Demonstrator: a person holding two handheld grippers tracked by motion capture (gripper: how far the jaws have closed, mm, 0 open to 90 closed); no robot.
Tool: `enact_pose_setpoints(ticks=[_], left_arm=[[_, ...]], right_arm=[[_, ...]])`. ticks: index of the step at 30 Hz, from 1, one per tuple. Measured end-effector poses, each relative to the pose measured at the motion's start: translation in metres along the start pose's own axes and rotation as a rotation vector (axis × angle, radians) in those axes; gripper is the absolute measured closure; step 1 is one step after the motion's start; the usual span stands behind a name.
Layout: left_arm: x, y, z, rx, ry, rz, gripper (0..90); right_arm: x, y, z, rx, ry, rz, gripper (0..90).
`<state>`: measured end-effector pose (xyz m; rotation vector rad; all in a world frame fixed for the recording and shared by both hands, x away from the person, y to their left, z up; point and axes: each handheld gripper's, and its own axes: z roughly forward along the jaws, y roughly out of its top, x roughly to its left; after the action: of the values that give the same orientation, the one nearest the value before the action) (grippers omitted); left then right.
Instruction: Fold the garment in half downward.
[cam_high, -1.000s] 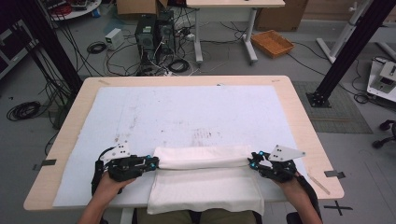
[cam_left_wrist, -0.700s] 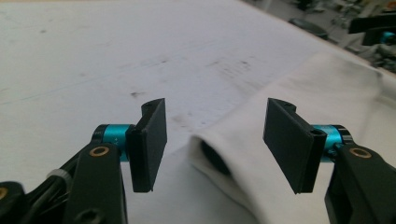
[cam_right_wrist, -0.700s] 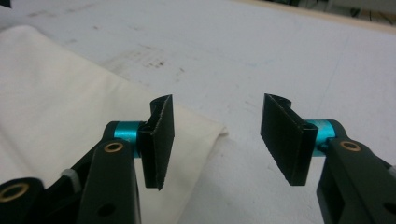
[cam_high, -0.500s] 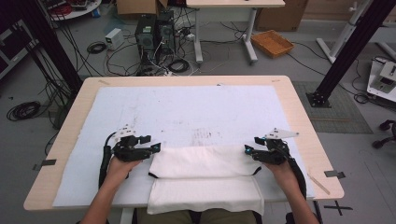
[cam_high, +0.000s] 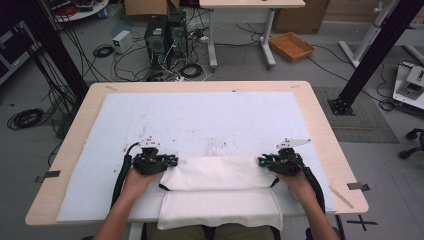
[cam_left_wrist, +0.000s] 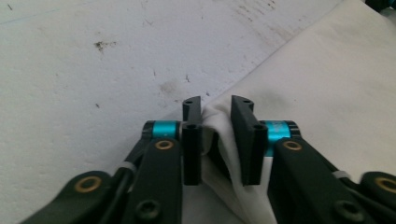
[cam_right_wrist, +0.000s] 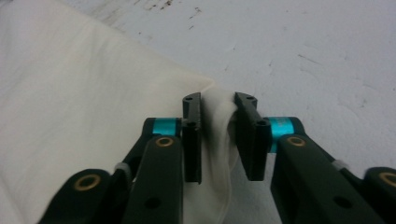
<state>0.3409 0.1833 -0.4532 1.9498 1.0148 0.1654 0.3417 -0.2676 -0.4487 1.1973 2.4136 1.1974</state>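
A white cloth (cam_high: 220, 172) lies folded near the table's front edge, and its lower layer reaches over that edge. My left gripper (cam_high: 172, 161) is at the fold's far left corner and my right gripper (cam_high: 262, 161) at its far right corner. In the left gripper view the jaws (cam_left_wrist: 217, 105) have just been closing and pinch a bunched corner of the cloth (cam_left_wrist: 327, 93). The right gripper (cam_right_wrist: 218, 100) has likewise just been closing, with a ridge of the cloth (cam_right_wrist: 84, 93) squeezed between its pads. Both grippers lie low on the mat.
A stained white mat (cam_high: 200, 120) covers most of the wooden table (cam_high: 320, 130). Behind the table, computer towers (cam_high: 165, 35) and cables stand on the floor, with an orange tray (cam_high: 291, 46) nearby. Black frame posts (cam_high: 385, 45) rise at both sides.
Both grippers moved away from the front edge and laid the raised fold flat. Their jaws opened, then closed on the fold's far corners.
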Motion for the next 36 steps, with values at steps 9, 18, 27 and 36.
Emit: enact_pose_setpoints(ticks=[9, 18, 27, 36], left_arm=[[0.011, 0.015, -0.009, -0.137, -0.018, -0.034, 80.2], [0.033, 0.041, 0.0, -0.218, 0.059, -0.03, 80.2], [0.046, 0.057, 0.014, -0.226, 0.142, -0.056, 79.4], [0.045, 0.051, 0.0, -0.248, 0.174, -0.112, 58.3]], right_arm=[[-0.004, 0.013, -0.004, -0.061, -0.062, -0.05, 84.7], [-0.027, 0.051, 0.012, -0.104, -0.158, -0.031, 84.8], [-0.037, 0.066, 0.037, -0.122, -0.257, -0.017, 84.9], [-0.037, 0.064, 0.036, -0.111, -0.286, 0.005, 61.0]])
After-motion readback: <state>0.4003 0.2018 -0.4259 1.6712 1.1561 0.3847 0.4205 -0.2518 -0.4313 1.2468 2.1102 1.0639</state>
